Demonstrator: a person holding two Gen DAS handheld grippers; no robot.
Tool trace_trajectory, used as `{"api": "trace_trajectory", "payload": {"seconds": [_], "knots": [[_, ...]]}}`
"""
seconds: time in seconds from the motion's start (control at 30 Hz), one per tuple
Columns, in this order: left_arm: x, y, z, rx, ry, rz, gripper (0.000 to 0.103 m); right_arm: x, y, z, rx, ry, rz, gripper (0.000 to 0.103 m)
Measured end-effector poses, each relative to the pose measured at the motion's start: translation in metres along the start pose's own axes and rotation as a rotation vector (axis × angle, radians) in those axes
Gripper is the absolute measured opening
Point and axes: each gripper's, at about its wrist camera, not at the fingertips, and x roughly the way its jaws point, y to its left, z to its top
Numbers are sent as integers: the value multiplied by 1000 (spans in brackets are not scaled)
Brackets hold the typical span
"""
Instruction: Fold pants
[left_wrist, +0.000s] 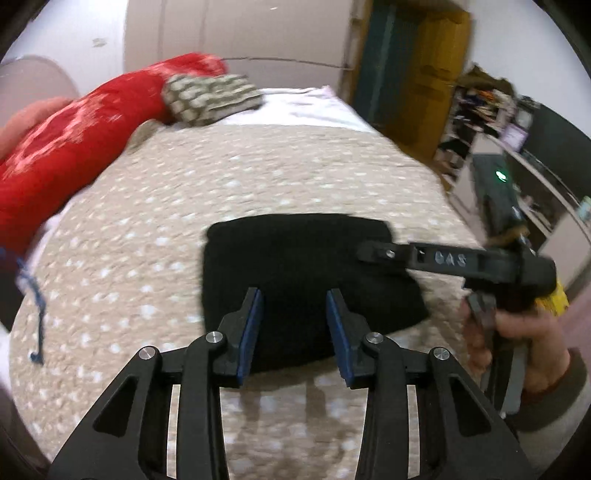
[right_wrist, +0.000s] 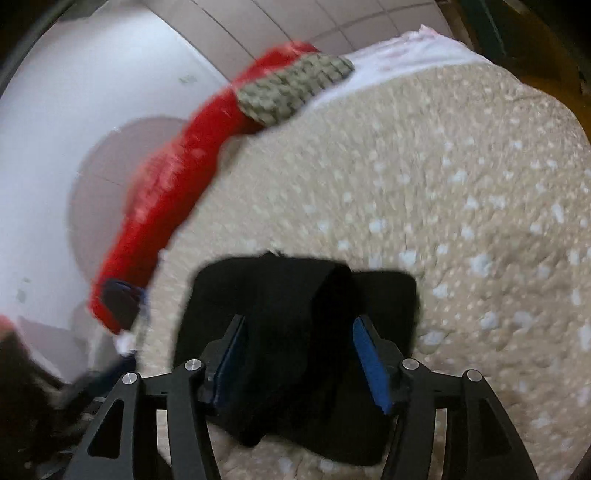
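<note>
Left wrist view shows the left tongs (left_wrist: 295, 328) spread and empty, with the folded black pants (left_wrist: 295, 266) on the bed (left_wrist: 147, 206) straight ahead, just beyond the tips. Their long side seems to run from near to far. The right tongs (right_wrist: 299, 354) are spread around a raised fold of the pants (right_wrist: 295, 332), not pinching it. No containers are visible.
</note>
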Motion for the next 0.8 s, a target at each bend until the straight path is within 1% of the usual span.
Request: {"api": "trace_trajectory", "payload": {"seconds": [0.03, 0.07, 0.13, 0.17, 0.23, 0.3, 0.33, 0.4, 0.43, 0.47, 0.5, 0.53, 0.6, 0.63, 0.67, 0.7, 0.8], "knots": [[3, 7, 0, -22, 10, 14, 35, 3, 5, -3, -20, -16, -5, 44], [3, 15, -2, -31, 12, 21, 35, 6, 11, -4, -51, -27, -2, 19], [6, 19, 1, -46, 14, 50, 35, 5, 20, -3, -112, -36, -44, 9], [7, 21, 3, -47, 6, 51, 35, -5, 22, -2, -135, -61, -44, 5], [8, 23, 8, -50, -10, 48, 36, -26, 25, 2, -171, -92, -38, 5], [13, 22, 11, -61, -3, 52, 35, -45, 24, 4, -209, -117, -83, 5], [18, 19, 12, -63, 6, 51, 35, -45, 24, 6, -223, -114, -115, 5], [37, 17, 9, -70, 44, 56, 36, -40, 17, 4, -245, -103, -226, 5], [49, 17, 7, -70, 66, 67, 36, -30, 12, 4, -247, -87, -266, 5], [59, 16, 5, -66, 78, 102, 36, -16, 4, 4, -242, -63, -284, 5], [62, 16, 5, -64, 74, 124, 37, -5, 0, 3, -241, -57, -291, 5], [64, 17, 5, -64, 72, 127, 38, -3, 0, 3, -249, -78, -293, 7], [62, 23, 8, -84, 78, 108, 38, -14, 6, 5, -263, -99, -298, 20], [60, 25, 10, -92, 78, 100, 38, -21, 8, 7, -260, -108, -308, 30], [58, 28, 13, -97, 72, 100, 38, -30, 11, 9, -253, -123, -321, 30], [57, 31, 16, -98, 59, 112, 38, -42, 15, 11, -254, -140, -313, 30], [59, 32, 20, -96, 59, 125, 40, -61, 32, 5, -299, -159, -218, 30]]}}
